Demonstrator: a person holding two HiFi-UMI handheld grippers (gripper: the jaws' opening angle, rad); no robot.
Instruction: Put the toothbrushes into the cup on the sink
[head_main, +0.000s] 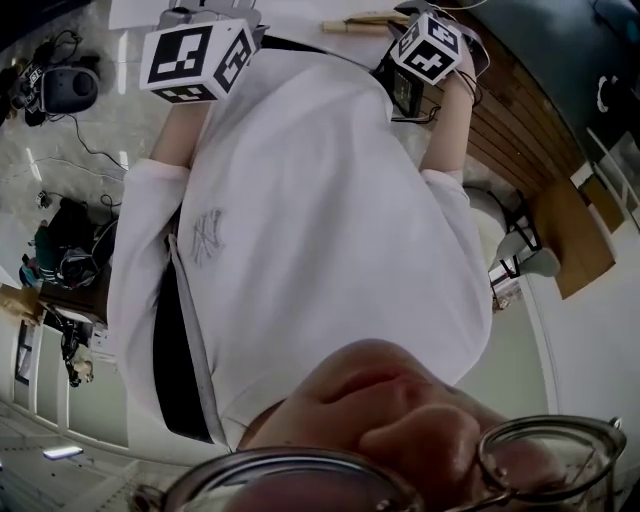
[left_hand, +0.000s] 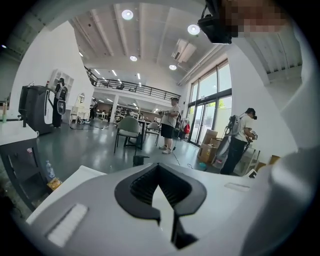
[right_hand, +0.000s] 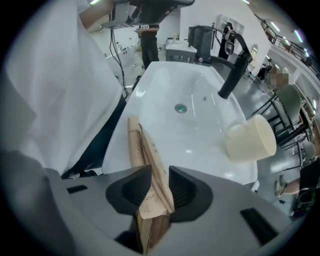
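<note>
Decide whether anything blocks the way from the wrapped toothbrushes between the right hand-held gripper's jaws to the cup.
Nothing visible does: only open white sink lies between the toothbrushes at the right hand-held gripper and the cup.

From the head we look steeply down, very close along our own white shirt (head_main: 320, 200). The left gripper (left_hand: 161, 197) camera faces level across an open hall (left_hand: 100, 145). The right gripper (right_hand: 156, 192) camera looks down into the nearby sink (right_hand: 165, 85), sharing the shirt at 9 o'clock.
</note>
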